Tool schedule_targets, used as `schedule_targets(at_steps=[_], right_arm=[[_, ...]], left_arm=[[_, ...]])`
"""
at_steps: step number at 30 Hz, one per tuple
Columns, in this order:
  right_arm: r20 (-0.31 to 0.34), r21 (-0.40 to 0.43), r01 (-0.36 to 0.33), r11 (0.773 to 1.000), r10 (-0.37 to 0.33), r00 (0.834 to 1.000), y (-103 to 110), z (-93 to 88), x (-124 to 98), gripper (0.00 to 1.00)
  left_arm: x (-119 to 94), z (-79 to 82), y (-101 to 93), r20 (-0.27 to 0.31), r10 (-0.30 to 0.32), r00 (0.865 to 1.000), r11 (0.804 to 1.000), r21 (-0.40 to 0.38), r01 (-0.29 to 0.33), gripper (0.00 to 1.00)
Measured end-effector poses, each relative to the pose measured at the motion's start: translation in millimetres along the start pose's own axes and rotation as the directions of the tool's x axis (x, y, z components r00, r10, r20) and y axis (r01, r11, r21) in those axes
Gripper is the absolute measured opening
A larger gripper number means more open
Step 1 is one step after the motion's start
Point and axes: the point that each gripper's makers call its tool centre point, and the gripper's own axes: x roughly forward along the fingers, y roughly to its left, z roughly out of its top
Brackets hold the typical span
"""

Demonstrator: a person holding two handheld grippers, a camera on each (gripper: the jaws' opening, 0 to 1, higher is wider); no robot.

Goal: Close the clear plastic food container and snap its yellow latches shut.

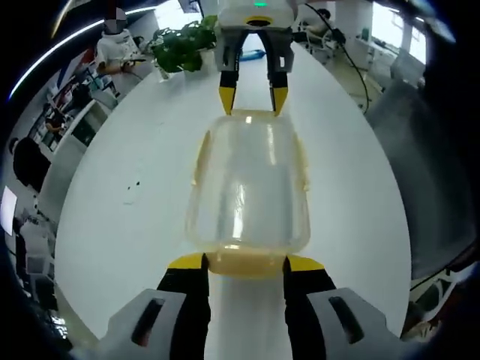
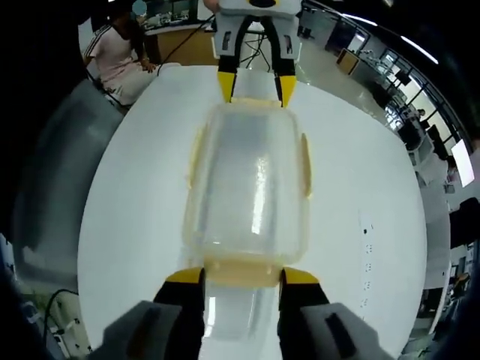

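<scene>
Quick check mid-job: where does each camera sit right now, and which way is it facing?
Left gripper view: rides on the left tongs, looking along them over the clear container on the white table; its yellow-tipped jaws flank the near end latch, and the right tongs face it.
Right gripper view: rides on the right tongs, looking the opposite way across the same container; the left tongs stand at the far end.
Shared: the container, its yellow latches, the table, both tongs.

Views face each other closely across container, sharing table
</scene>
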Motion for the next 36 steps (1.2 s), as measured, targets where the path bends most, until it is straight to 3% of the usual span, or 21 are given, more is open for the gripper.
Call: schedule_targets(at_steps=[29, 36], right_arm=[[-0.047, 0.023, -0.034, 0.999, 0.035, 0.998, 19.0, -77.7, -18.7, 0.35], [-0.059, 0.029, -0.030, 0.999, 0.032, 0.998, 20.3, -88.0, -24.5, 0.35]], left_arm=[[54.0, 59.2, -17.5, 0.032, -0.019, 0.999, 0.999, -0.025, 0.020, 0.36], [61.0, 70.4, -17.6, 0.033, -0.022, 0.999, 1.000, -0.016, 0.023, 0.36]])
